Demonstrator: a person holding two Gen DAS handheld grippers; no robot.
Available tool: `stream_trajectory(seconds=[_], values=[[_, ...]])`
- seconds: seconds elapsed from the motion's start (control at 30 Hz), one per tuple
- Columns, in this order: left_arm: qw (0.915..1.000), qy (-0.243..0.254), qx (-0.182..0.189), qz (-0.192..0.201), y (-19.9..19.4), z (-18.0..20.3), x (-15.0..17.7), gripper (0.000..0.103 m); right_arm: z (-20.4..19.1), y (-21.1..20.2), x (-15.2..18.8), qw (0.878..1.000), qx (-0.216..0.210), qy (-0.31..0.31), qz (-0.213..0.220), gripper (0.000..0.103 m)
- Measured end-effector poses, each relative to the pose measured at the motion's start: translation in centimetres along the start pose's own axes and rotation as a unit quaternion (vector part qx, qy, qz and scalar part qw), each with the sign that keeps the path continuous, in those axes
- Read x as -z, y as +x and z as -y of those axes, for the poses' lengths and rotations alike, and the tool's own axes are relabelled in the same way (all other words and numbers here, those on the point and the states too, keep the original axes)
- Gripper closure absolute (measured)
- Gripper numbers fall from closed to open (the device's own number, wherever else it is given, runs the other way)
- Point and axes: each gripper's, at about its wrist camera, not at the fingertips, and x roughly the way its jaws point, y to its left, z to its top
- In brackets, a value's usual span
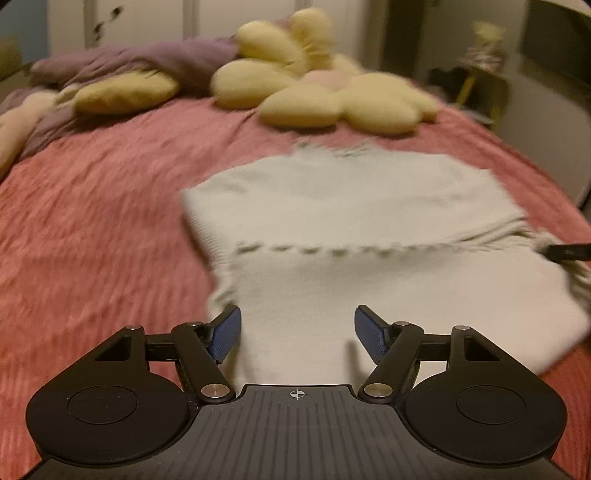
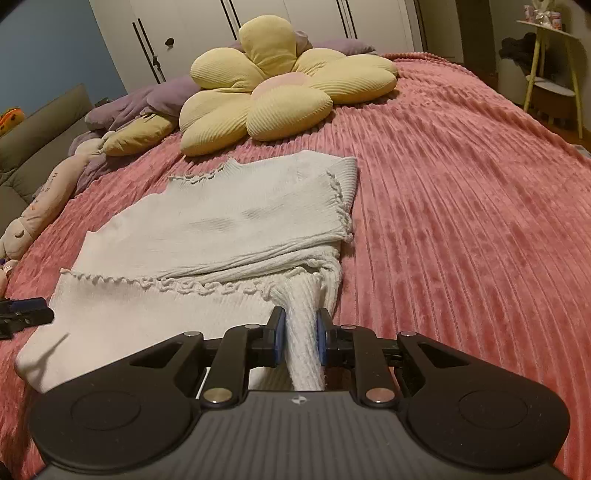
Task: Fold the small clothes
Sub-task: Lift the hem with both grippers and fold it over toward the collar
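Observation:
A white ribbed knit top (image 2: 221, 221) with frilled edges lies partly folded on the pink bedspread (image 2: 461, 221). My right gripper (image 2: 300, 332) is shut on a bunched strip of the top at its near right corner, and the cloth fills the gap between the blue pads. In the left wrist view, which is blurred, the same top (image 1: 351, 206) lies ahead. My left gripper (image 1: 297, 325) hangs open over its near edge with nothing between the fingers. The left gripper's tip (image 2: 26, 314) also shows at the top's left side, and the right gripper's tip (image 1: 569, 251) at its right side.
A yellow flower cushion (image 2: 280, 85) and purple pillows (image 2: 147, 99) lie at the head of the bed. Plush toys (image 2: 40, 206) rest along the left edge by a grey sofa (image 2: 37, 136). A small yellow side table (image 2: 550, 62) stands at the far right, and white wardrobe doors (image 2: 184, 29) behind.

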Motion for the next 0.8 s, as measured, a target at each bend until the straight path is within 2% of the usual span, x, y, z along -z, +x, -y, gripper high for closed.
stream_trajectory(seconds=[0.1, 0.17, 0.27, 0.3, 0.43, 0.5, 0.57, 0.63, 0.7, 0.73, 0.8], values=[[0.9989, -0.045, 0.015, 0.003, 0.4, -1.5, -0.3, 0.03, -0.1, 0.0, 0.0, 1.0, -0.001, -0.004, 0.004, 0.086], [0.9984, -0.053, 0.019, -0.002, 1.0, -1.7, -0.5, 0.035, -0.3, 0.1, 0.0, 1.0, 0.001, -0.011, 0.006, 0.086], [0.9962, -0.079, 0.022, -0.03, 2.4, -2.3, -0.6, 0.053, -0.5, 0.2, 0.1, 1.0, -0.001, -0.011, 0.009, 0.087], [0.9952, -0.09, 0.022, -0.031, 2.5, -2.4, -0.6, 0.055, -0.5, 0.2, 0.1, 1.0, 0.001, -0.011, 0.011, 0.088], [0.9929, -0.104, 0.05, -0.029, 2.4, -2.6, -0.5, 0.078, -0.5, -0.1, 0.0, 1.0, -0.001, -0.009, 0.024, 0.088], [0.9929, -0.103, 0.047, -0.035, 2.8, -2.5, -0.5, 0.078, -0.3, -0.1, 0.0, 1.0, -0.006, -0.006, 0.027, 0.088], [0.9925, -0.109, 0.044, -0.036, 3.1, -2.5, -0.6, 0.069, -0.1, 0.2, -0.1, 1.0, -0.005, 0.0, 0.019, 0.087], [0.9915, -0.115, 0.047, -0.037, 3.3, -2.4, -0.7, 0.069, 0.0, 0.6, -0.2, 1.0, -0.004, 0.005, 0.01, 0.086], [0.9919, -0.111, 0.046, -0.041, 3.4, -2.0, -0.9, 0.075, -0.1, 0.8, -0.1, 1.0, 0.001, -0.001, 0.006, 0.086], [0.9918, -0.109, 0.049, -0.045, 3.5, -1.9, -0.9, 0.09, -0.2, 0.8, -0.1, 1.0, 0.005, -0.005, 0.006, 0.086], [0.9921, -0.107, 0.048, -0.045, 3.4, -1.7, -1.1, 0.092, -0.5, 0.7, 0.0, 1.0, 0.011, -0.013, 0.007, 0.087]])
